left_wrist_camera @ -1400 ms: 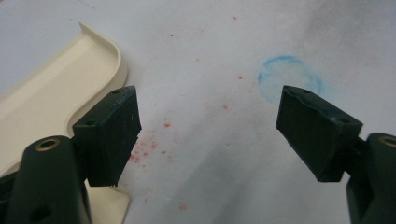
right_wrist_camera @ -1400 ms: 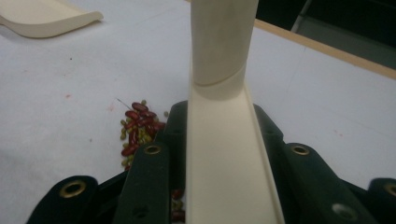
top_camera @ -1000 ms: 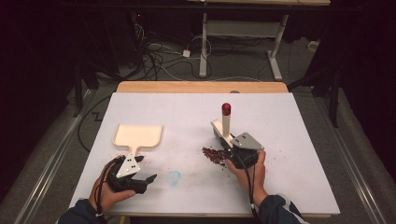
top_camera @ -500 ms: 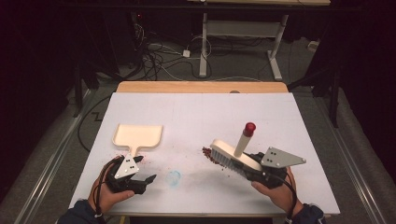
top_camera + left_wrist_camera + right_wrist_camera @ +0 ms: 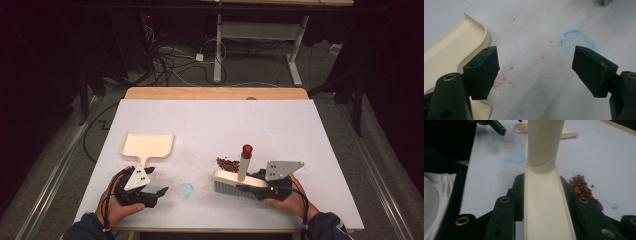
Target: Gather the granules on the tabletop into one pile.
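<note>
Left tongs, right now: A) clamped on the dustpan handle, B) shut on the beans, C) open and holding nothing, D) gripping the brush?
C: the left tongs show their jaws spread wide over bare table, with the dustpan lying beside one jaw, not between them.

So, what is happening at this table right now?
A person is sweeping up spilled beans. The right gripper clamps a small brush beside the pile. The left gripper rests open next to the dustpan, not holding it. The beans lie on the table, none in the dustpan.
</note>
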Motion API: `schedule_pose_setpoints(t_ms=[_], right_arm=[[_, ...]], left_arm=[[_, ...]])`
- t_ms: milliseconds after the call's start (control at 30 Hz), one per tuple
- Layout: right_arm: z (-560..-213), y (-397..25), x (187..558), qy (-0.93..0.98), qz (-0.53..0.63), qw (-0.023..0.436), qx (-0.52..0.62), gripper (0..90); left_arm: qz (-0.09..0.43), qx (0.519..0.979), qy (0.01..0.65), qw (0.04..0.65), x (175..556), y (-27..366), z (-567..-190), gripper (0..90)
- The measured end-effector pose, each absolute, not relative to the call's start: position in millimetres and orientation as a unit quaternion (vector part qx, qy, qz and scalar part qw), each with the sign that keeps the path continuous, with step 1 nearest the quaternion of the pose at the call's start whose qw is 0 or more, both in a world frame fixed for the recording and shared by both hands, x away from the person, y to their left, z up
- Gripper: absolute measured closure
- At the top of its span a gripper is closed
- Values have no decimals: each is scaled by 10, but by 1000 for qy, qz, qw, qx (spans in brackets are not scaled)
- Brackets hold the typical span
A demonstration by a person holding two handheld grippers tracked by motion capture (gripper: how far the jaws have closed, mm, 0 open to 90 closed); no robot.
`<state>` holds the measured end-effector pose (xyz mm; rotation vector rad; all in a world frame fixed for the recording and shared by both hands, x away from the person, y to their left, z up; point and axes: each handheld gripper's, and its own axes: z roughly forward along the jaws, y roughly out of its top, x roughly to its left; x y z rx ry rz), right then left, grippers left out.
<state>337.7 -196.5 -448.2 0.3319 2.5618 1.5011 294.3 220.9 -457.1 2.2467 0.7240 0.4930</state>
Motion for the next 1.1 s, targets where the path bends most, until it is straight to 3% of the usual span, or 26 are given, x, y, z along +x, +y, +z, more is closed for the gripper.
schedule_pose_setpoints(t_ms=[300, 700, 933, 1100], right_arm=[[-4462, -1925, 3776, 848, 512, 73, 112, 669], [-3930, -2176, 3378, 840, 500, 130, 166, 668], [-3744, -2573, 3110, 830, 493, 131, 226, 666], [-3728, -2804, 2992, 833, 470, 105, 272, 666]], left_arm=[[189, 871, 282, 355, 2944, 2210, -4581, 212], [202, 863, 287, 363, 2917, 2262, -4536, 212], [211, 859, 290, 365, 2921, 2302, -4500, 212], [223, 854, 293, 366, 2918, 2331, -4467, 211]])
